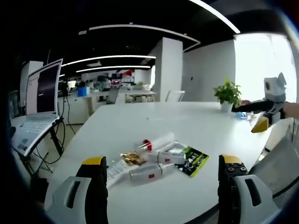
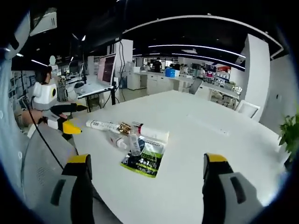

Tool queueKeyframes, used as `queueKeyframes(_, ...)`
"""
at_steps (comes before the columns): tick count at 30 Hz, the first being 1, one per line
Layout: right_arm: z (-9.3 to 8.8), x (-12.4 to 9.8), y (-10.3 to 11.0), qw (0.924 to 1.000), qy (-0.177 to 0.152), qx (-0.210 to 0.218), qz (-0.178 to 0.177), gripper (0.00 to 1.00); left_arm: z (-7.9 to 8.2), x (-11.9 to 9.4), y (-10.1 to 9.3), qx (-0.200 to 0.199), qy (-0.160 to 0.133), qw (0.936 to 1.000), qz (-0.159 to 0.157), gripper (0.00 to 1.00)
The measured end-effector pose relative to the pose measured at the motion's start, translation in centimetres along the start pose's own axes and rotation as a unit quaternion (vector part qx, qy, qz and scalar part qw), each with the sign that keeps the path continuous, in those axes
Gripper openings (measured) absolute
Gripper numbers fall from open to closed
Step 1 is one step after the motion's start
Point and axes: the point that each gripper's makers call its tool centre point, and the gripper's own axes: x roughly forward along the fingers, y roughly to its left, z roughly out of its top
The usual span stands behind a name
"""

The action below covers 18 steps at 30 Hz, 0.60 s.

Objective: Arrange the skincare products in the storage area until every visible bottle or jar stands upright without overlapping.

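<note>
Several skincare products lie flat in a loose heap on the white table (image 1: 140, 121). Among them are a white tube with a red cap (image 1: 159, 141), a clear bottle with a red label (image 1: 149, 172), a gold-capped piece (image 1: 133, 158), a long white tube (image 2: 103, 125) and a dark green packet (image 1: 192, 161). Some of them overlap. My left gripper (image 1: 162, 161) is open and hangs short of the heap. My right gripper (image 2: 147, 158) is open too, facing the same heap from the other side: packet (image 2: 145, 161), bottle (image 2: 134, 144), red-capped tube (image 2: 152, 133). Each gripper shows in the other's view (image 1: 268, 107) (image 2: 58, 112).
A laptop on a stand (image 1: 42, 93) is off the table's left side. A potted plant (image 1: 228, 93) sits at the far right corner, also seen from the right gripper (image 2: 292, 133). Grey chair backs (image 1: 280, 163) (image 2: 42, 163) stand close to the table edge.
</note>
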Motion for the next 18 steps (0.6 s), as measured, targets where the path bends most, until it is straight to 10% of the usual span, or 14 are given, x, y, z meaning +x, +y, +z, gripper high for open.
queueKeyframes(18,1.3,7.4,-3.0,0.9882,0.081,-0.121,0.047,0.95,-0.6,0.2,0.0,-0.002,0.015,0.9999,-0.003,0.97)
